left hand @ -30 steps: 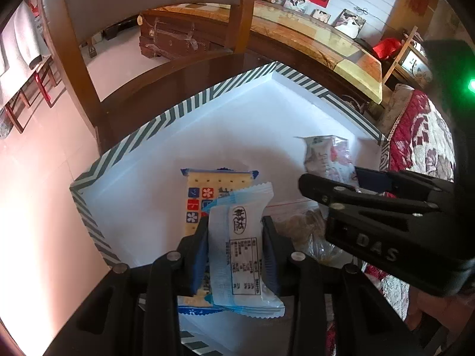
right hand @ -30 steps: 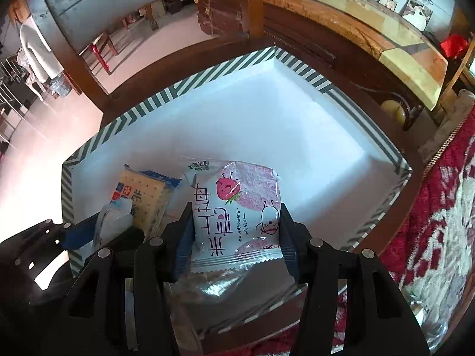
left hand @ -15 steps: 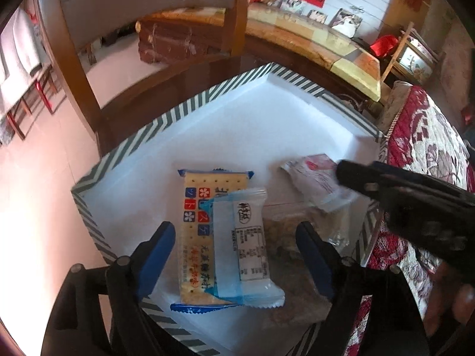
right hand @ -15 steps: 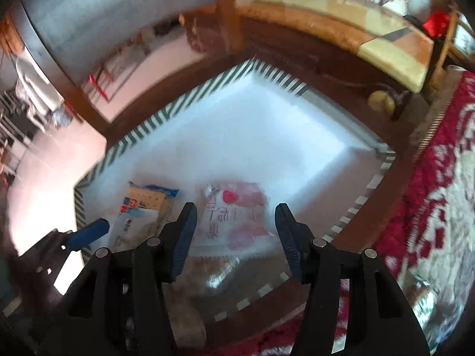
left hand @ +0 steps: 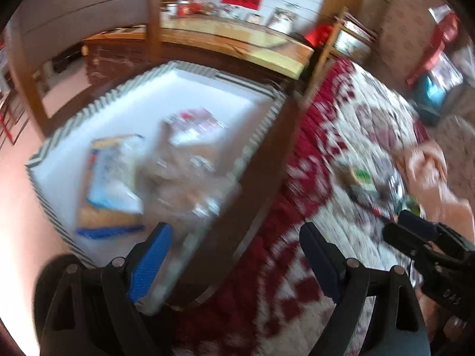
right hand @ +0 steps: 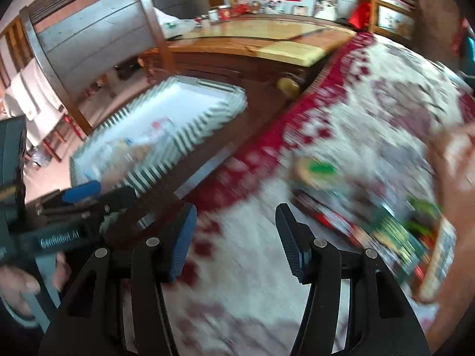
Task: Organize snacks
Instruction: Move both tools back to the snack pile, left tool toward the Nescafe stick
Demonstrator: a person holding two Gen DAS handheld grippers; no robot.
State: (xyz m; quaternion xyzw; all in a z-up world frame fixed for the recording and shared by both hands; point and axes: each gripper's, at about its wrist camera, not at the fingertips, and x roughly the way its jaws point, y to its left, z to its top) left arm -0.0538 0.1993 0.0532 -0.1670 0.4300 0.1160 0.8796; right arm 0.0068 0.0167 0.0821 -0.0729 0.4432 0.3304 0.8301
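Note:
The white box with a striped rim (left hand: 261, 124) sits on a wooden chair seat, left of both grippers. Inside lie a yellow cracker packet (left hand: 109, 178) with a white-blue packet on it, a pink strawberry packet (left hand: 193, 124) and a clear bag (left hand: 184, 172), all blurred. My left gripper (left hand: 234, 231) hangs over the chair edge and the quilt; its jaws are opening with nothing between them. My right gripper (right hand: 236, 207) is open and empty above the quilt. Several loose snack packets (right hand: 386, 222) lie on the quilt to its right.
A red-and-white patterned quilt (right hand: 371, 89) covers the bed on the right. The chair back (left hand: 154, 14) rises behind the box, with a long wooden table (left hand: 237, 41) beyond. A person's hand (right hand: 17, 284) holds the left gripper (right hand: 89, 190). The right gripper (left hand: 415, 228) shows at the far right.
Both grippers let go of their packets, which now lie in the box. Both then opened and swung right, away from the box and over the quilt.

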